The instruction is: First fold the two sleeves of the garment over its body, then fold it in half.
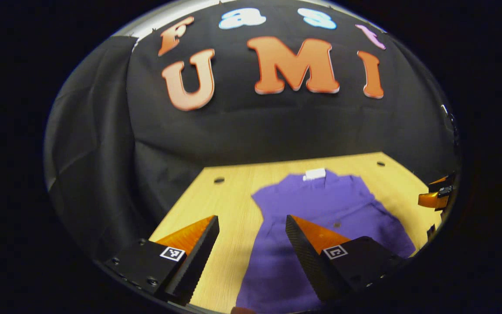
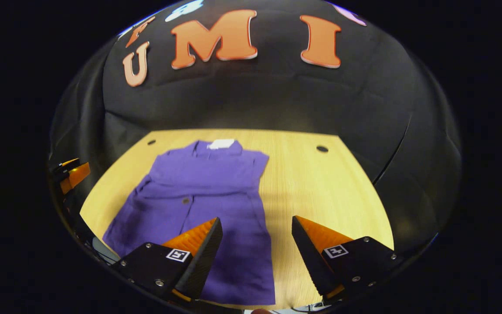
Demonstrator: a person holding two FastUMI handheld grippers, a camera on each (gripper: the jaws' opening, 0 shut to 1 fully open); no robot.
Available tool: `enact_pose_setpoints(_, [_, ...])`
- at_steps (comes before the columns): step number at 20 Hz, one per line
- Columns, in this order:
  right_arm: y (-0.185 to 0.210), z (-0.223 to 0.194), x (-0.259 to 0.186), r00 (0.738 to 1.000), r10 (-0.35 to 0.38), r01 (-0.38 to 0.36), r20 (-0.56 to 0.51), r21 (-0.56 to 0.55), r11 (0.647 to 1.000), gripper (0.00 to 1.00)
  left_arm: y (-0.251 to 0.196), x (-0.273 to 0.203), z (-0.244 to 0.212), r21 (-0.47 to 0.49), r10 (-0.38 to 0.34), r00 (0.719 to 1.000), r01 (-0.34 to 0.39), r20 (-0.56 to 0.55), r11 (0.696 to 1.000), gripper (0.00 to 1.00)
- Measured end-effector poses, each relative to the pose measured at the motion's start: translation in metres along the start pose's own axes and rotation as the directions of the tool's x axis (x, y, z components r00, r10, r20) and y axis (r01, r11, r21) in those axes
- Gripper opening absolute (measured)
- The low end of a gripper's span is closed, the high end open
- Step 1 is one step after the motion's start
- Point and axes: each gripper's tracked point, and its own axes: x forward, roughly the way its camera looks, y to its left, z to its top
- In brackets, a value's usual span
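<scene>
A purple shirt (image 1: 320,218) (image 2: 207,196) lies flat on the wooden table (image 1: 229,205) (image 2: 312,183), collar with a white tag (image 1: 314,174) (image 2: 221,144) toward the far wall. Both sleeves look folded in over the body. My left gripper (image 1: 251,235) hovers open above the shirt's left edge, nothing between its fingers. My right gripper (image 2: 256,235) hovers open above the shirt's right edge, also holding nothing. The right gripper (image 1: 436,196) also shows at the right edge of the left gripper view, and the left gripper (image 2: 70,173) at the left edge of the right gripper view.
Black cloth walls close in the table at the back and sides. Small round holes (image 1: 219,179) (image 2: 322,148) sit near the table's far corners. Bare wood lies on either side of the shirt.
</scene>
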Motion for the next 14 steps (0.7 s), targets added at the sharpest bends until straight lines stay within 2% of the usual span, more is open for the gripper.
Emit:
enact_pose_setpoints(5, [0.002, -0.065, 0.002, 0.984, 0.031, -0.029, -0.174, 0.017, 0.999, 0.95, 0.007, 0.015, -0.086, 0.018, -0.022, 0.979, 0.026, -0.202, 1.000, 0.99])
enact_pose_setpoints(8, [0.004, -0.098, 0.002, 0.963, 0.046, -0.033, -0.266, 0.053, 0.998, 0.96, 0.016, 0.013, -0.113, 0.035, -0.018, 0.950, 0.030, -0.312, 0.999, 1.00])
enact_pose_setpoints(10, [0.005, -0.112, 0.002, 0.950, 0.057, -0.036, -0.308, 0.076, 0.996, 0.96, 0.014, 0.008, -0.122, 0.022, -0.044, 0.928, 0.056, -0.369, 0.998, 0.99])
enact_pose_setpoints(14, [0.003, -0.146, -0.005, 0.912, 0.054, -0.023, -0.407, 0.081, 0.996, 0.96, 0.015, -0.004, -0.146, 0.009, -0.079, 0.865, 0.096, -0.495, 0.995, 0.99])
